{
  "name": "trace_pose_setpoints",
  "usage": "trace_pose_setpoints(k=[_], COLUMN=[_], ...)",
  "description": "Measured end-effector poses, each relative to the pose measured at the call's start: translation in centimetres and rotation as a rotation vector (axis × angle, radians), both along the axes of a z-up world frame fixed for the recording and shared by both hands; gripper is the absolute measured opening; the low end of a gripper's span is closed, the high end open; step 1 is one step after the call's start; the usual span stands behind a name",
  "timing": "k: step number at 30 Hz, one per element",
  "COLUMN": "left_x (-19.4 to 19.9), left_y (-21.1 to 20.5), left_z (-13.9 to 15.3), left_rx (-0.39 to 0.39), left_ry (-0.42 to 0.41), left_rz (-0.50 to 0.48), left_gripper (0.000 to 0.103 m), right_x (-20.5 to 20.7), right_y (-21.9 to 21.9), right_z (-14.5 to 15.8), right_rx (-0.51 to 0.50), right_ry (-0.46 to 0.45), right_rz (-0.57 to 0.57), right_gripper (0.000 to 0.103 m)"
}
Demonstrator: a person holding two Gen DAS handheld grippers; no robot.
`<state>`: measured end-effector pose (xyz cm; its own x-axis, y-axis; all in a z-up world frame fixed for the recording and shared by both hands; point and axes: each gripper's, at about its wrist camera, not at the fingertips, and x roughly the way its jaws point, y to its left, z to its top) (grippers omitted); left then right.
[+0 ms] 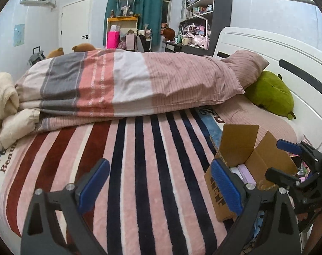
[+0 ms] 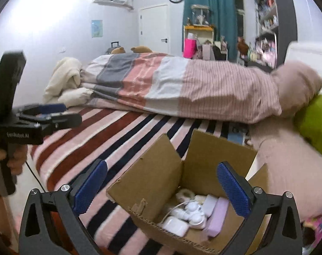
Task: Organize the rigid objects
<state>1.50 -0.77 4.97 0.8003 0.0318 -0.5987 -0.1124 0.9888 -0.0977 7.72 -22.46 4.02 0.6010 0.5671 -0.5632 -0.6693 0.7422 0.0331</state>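
Bedroom, striped pink-navy fleece blanket (image 1: 139, 159) on bed, open brown cardboard box (image 2: 161, 170) at its near right holding white and lilac plastic items (image 2: 195, 214), right gripper (image 2: 161, 188) spread empty above box, left gripper (image 1: 158, 188) spread empty over blanket.

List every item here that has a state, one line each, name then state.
cardboard box: flaps open, upright on the striped blanket, holding small white and lilac items
left gripper: open, empty
right gripper: open, empty, above the box
door: closed
teal curtain: drawn partway, window showing beside it
duvet: folded in a long stack across the bed
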Motion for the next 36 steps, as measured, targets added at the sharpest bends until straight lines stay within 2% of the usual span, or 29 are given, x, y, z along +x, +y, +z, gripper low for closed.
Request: trace_pose_setpoints(k=[7,10,36], left_x=[-0.3,-0.2,-1.3], left_y=[0.1,0.1,0.2], left_z=[-0.1,-0.1,0.2], left_rx=[0.006,0.007,0.018], left_ry=[0.002,0.002,-0.009], left_rz=[0.013,0.011,0.023], left_gripper=[0.095,0.095,0.095], right_x=[0.5,0.4,-0.5], right_y=[-1.7,-1.9,-0.9], right_z=[-0.3,-0.3,0.3], right_rx=[0.065,0.059,0.096], right_ry=[0.060,0.061,0.074], right_rz=[-0.074,-0.093,-0.073], right_gripper=[0.103,0.103,0.103])
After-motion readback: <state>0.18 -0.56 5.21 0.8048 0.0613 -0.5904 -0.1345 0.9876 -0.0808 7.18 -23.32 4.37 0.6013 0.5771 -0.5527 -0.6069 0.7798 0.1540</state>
